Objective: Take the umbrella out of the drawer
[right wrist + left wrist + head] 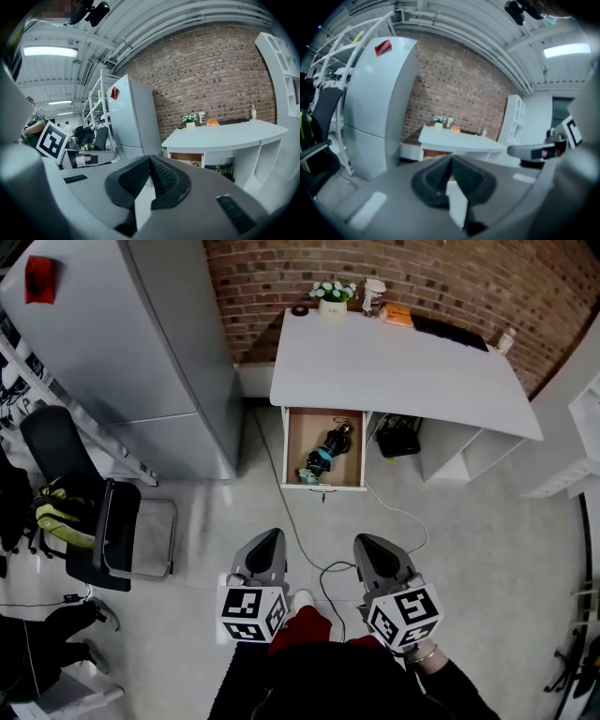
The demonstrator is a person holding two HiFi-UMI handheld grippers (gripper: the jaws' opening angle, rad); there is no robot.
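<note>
Both grippers sit low in front of us, side by side. Left gripper (pixel 270 536) has its jaws pressed together with nothing between them, and its own view (pixel 451 160) shows the pads meeting at the tip. Right gripper (pixel 364 542) is the same: jaws together and empty (pixel 150 160).

Just past the tips a thin cable (pixel 305 545) runs across the floor towards the desk. A black chair (pixel 80 507) stands off to the left of the left gripper.

The drawer (pixel 292 451) is well ahead of both grippers, roughly on the line between them, and it is pulled out. The umbrella (pixel 328 451) lies inside, folded, black with a blue-green bit near one end. It runs lengthwise and slightly slanted, apart from both side walls.

The white desk (pixel 394 362) is above and beyond the drawer. A tall grey cabinet (pixel 141 343) stands ahead and left of the left gripper. A flower pot (pixel 332 294) sits at the desk's far edge, against the brick wall (pixel 450 273).

We judge this is the approach, with nothing grasped yet. To do it well:
- Step clear of the cable while closing in.
- Spread one gripper's jaws before reaching the drawer, not inside it.
- Come down from above, over the drawer's open top.
- Set the jaws across the umbrella's body near mid-length, so it lifts level.
- Keep the tips off the side walls.
- Lift straight up before pulling back, or an end may catch the desk edge.
</note>
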